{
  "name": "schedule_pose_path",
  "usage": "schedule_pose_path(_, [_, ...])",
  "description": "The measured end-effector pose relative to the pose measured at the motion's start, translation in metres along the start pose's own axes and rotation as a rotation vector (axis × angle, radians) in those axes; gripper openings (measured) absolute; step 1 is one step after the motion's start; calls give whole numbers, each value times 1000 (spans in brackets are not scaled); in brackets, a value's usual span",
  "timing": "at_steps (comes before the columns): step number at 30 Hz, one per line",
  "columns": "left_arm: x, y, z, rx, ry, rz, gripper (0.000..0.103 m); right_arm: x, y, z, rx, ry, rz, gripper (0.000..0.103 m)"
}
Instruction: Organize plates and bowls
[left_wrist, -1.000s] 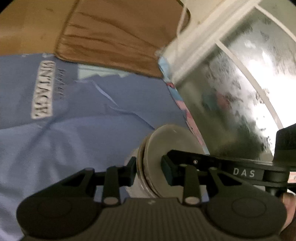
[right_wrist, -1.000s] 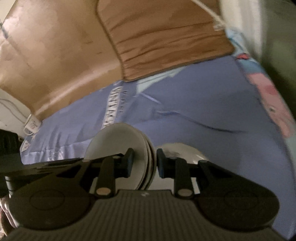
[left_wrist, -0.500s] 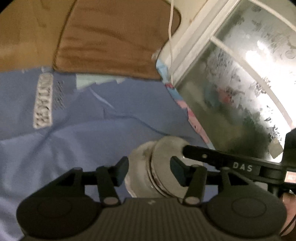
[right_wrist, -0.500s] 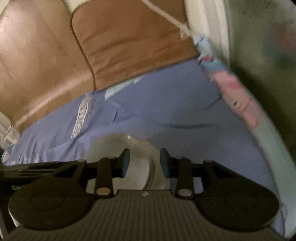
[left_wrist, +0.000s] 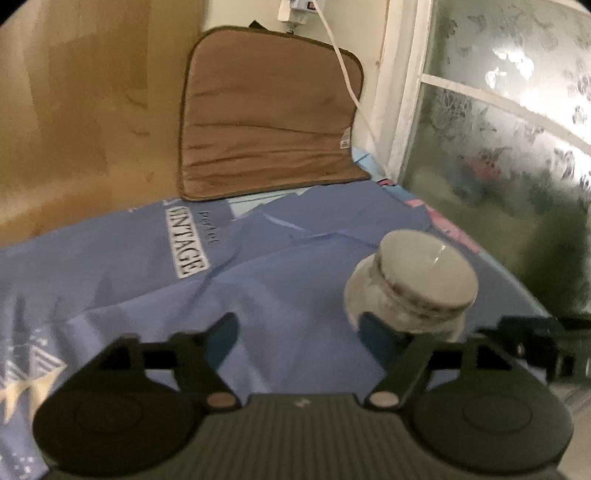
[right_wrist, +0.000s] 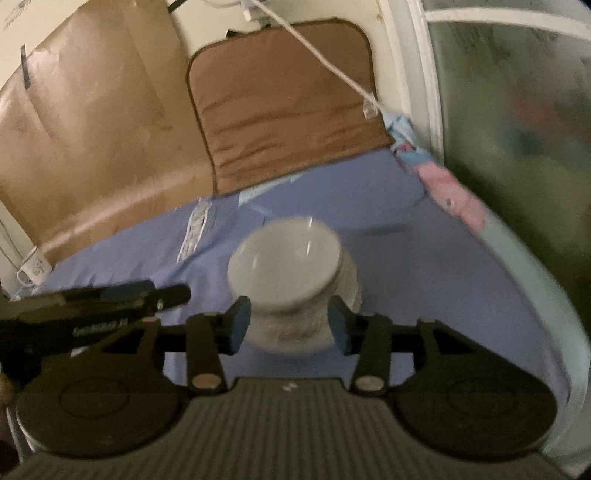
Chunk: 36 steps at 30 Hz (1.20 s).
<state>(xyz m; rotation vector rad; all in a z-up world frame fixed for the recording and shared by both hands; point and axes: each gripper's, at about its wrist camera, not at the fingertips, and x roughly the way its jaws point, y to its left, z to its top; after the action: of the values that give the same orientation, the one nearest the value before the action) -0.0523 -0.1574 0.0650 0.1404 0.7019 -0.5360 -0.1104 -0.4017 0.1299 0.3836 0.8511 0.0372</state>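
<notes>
A stack of pale plates and bowls (left_wrist: 410, 284) (right_wrist: 291, 280) stands on the blue bedsheet (left_wrist: 147, 288), blurred in both views. My left gripper (left_wrist: 297, 332) is open and its jaws are still opening. Nothing lies between them, and the stack sits just beyond its right fingertip (left_wrist: 373, 332). My right gripper (right_wrist: 289, 326) has its jaws opening too. The foot of the stack lies between its blue pads (right_wrist: 240, 325), close to both, with no clear press. Each gripper shows at the edge of the other's view.
A brown cushion (left_wrist: 266, 114) leans on the back wall beside cardboard (right_wrist: 92, 147). A white cable (right_wrist: 325, 62) hangs across the cushion. Frosted glass (left_wrist: 498, 129) bounds the right side. A white mug (right_wrist: 31, 271) sits far left. The sheet bears a VINTAGE label (left_wrist: 184, 240).
Both grippers were shut on the rims of the tilted plates. Now the stack stands on the sheet, both sets of jaws have widened, and the left gripper has slid off to the left.
</notes>
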Motion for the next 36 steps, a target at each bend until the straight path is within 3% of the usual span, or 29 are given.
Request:
schedule_pose_path(4, [-14,-6,-14,76,-42,53,102,2,11,-31,18,14,-18,59])
schedule_pose_path(9, [-27,-9,-28,117,-49,83,103,2,25,-56,48,-3,-37,67])
schedule_pose_path(11, [-30,-7,-32,115,-34,74,103,0,31,-64,71,-20,-42,79])
schedule_pose_path(14, [-32,-3,-39,100,-5,62,103,-3,37,-72,98,-35,-49,86])
schedule_pose_path(22, [-43,2,-52,110,-17,123,103,-3,52,-85,79,-25,-81,89])
schedule_pose_path(33, [-50,15,-56,82,-23,131,103,-7,58,-94,95,-55,-118,89])
schedule_pose_path(36, [-50,13,-58,105,-28,164,103,-8,57,-95,116,-67,-134,89])
